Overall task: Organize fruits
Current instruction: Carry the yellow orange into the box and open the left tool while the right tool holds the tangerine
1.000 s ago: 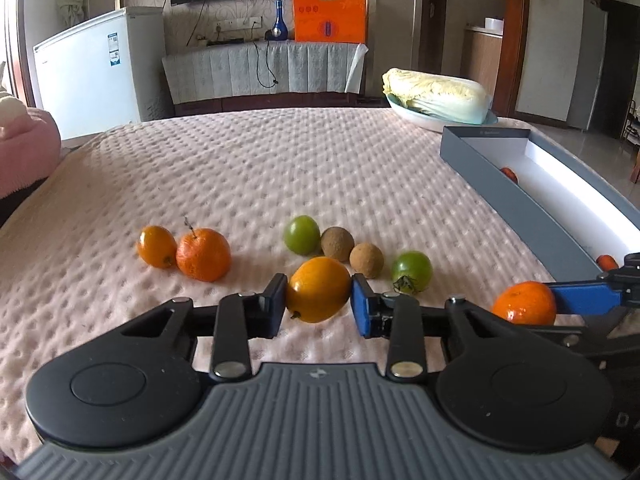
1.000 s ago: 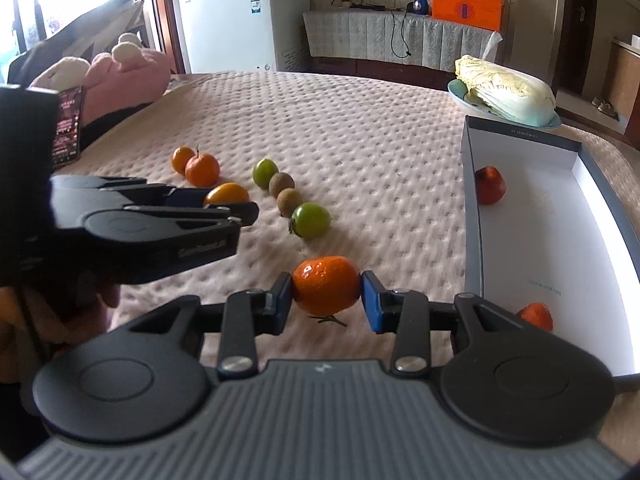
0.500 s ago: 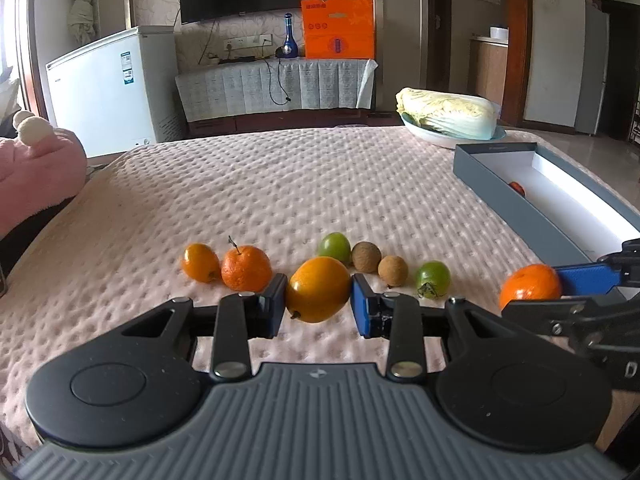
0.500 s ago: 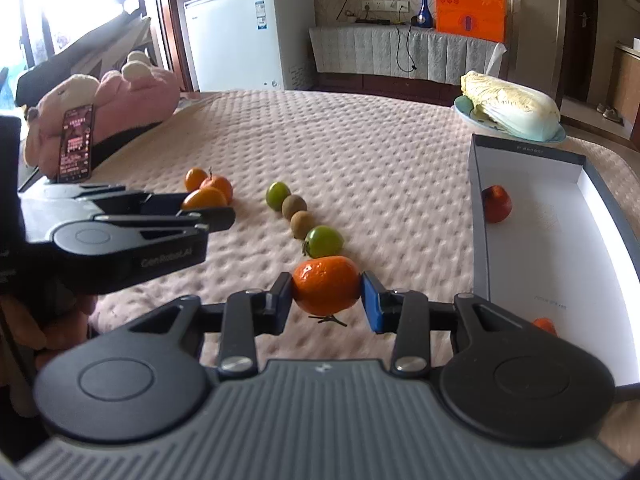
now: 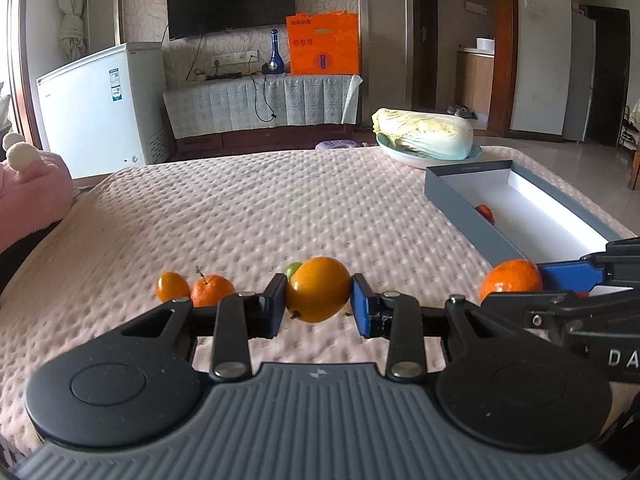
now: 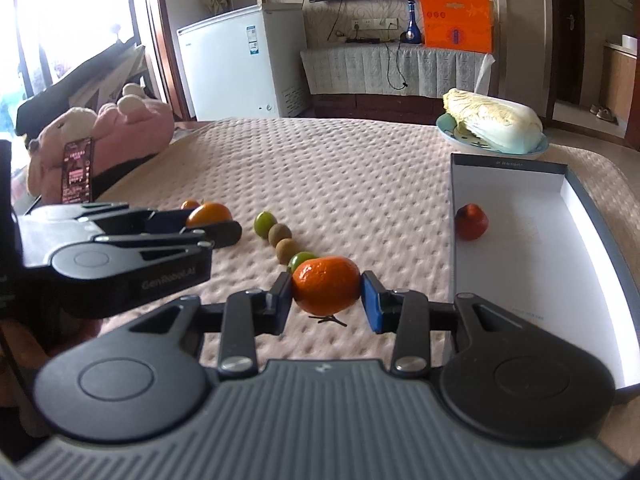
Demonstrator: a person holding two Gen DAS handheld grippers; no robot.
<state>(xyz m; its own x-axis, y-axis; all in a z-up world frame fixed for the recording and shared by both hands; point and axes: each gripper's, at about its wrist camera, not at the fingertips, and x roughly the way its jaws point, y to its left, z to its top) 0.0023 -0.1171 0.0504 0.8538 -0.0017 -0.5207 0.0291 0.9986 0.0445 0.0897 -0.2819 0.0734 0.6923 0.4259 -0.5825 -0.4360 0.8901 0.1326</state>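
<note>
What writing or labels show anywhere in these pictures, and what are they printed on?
"GenRobot.AI": embossed on the side of the left tool, as the right wrist view shows it.
"DA": cut-off letters on the side of the right tool in the left wrist view.
Orange box: printing too small to read.
White freezer stickers: too small.
Grey box rim print and the faint print on its floor: blurred.
Phone screen: unreadable.
</note>
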